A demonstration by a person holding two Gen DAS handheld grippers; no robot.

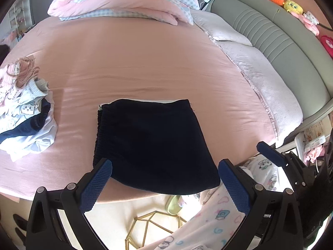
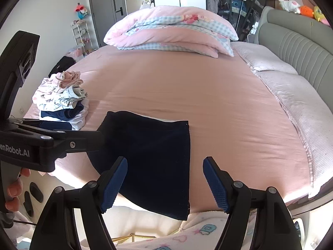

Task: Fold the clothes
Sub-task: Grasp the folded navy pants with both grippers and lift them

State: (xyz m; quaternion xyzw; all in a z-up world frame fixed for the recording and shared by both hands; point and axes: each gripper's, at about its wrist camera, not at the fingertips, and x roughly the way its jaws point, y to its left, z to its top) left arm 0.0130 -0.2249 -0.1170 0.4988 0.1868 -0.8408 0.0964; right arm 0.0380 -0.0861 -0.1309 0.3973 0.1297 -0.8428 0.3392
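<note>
A folded dark navy garment (image 1: 152, 143) with an elastic waistband on its left lies on the pink bed (image 1: 145, 62), its near end hanging over the bed's front edge. It also shows in the right wrist view (image 2: 149, 156). My left gripper (image 1: 165, 184) is open and empty, its fingers just short of the garment's near edge on either side. My right gripper (image 2: 165, 184) is open and empty, above the garment's near right corner. A pile of folded clothes (image 1: 22, 112) sits at the bed's left edge, also seen in the right wrist view (image 2: 62, 98).
A folded pink and blue quilt (image 1: 124, 0) lies at the far end of the bed. Pale pillows (image 1: 260, 79) and a grey headboard (image 1: 281, 41) with plush toys run along the right. Patterned pink fabric (image 1: 212, 218) and a gold wire frame (image 1: 149, 227) are below the bed edge.
</note>
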